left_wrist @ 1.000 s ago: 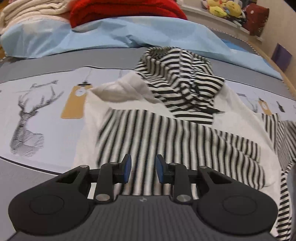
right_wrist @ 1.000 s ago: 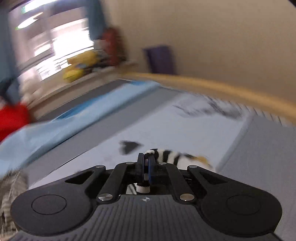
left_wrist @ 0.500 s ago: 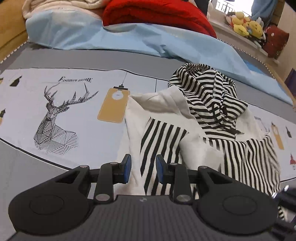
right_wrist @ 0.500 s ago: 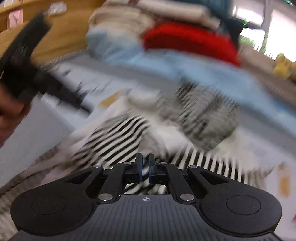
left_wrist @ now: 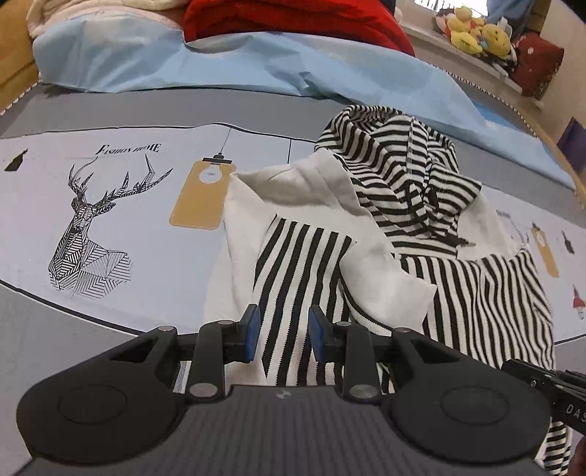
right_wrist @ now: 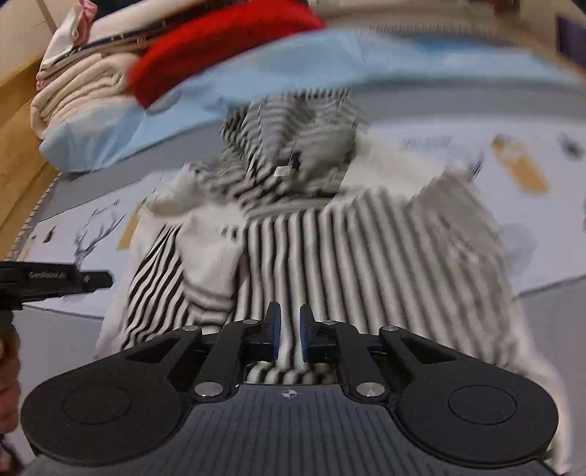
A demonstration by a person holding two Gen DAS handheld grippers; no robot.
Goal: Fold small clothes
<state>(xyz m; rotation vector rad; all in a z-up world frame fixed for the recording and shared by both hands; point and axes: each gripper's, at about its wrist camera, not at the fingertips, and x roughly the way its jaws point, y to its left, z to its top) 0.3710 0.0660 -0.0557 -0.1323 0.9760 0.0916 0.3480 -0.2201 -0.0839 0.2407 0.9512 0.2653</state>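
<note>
On the bed (left_wrist: 110, 227) we see the hoodie (left_wrist: 366, 234) lying partly folded, its striped hood toward the blue sheet (left_wrist: 227, 62). Our left tongs (left_wrist: 281, 335) hover released over its near hem, and our right tongs (right_wrist: 289, 335) stand parted too, gripping nothing.

Bed sheet (left_wrist: 154, 234) printed with a deer (left_wrist: 91, 234); behind it, blue pillow (left_wrist: 205, 62), red blanket (left_wrist: 293, 18), plush toys (left_wrist: 476, 31).

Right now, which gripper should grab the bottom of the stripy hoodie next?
Probably the left gripper: open, right over the stripy hoodie hem. The right gripper is barely open, its view blurred.
</note>
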